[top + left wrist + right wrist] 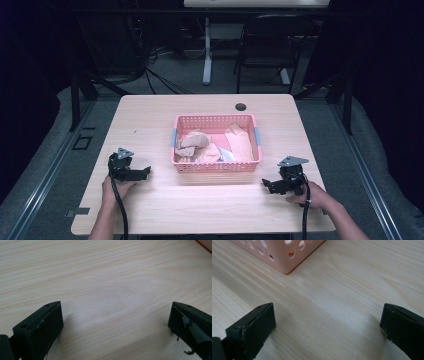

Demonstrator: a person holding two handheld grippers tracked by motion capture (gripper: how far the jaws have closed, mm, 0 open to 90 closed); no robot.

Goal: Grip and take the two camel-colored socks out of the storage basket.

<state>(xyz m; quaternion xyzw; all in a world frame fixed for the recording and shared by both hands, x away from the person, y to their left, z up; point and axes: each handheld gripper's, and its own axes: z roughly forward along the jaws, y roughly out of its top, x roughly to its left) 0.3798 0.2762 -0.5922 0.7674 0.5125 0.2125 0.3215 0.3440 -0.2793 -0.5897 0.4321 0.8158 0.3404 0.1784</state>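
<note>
A pink perforated basket (215, 167) sits in the middle of the wooden table (150, 125), holding crumpled beige and pink cloths (197, 142). My left gripper (146, 172) rests on the table to the basket's left, open, with bare wood between its jaws (115, 315). My right gripper (266, 185) rests on the table to the basket's front right, open and holding nothing (328, 320). A corner of the basket (284, 260) shows at the top left of the right gripper view.
A round cable hole (241, 106) lies near the table's far edge. Behind the table stand a dark chair (270, 45) and a white desk leg (207, 50). A hand holds each gripper near the table's front edge.
</note>
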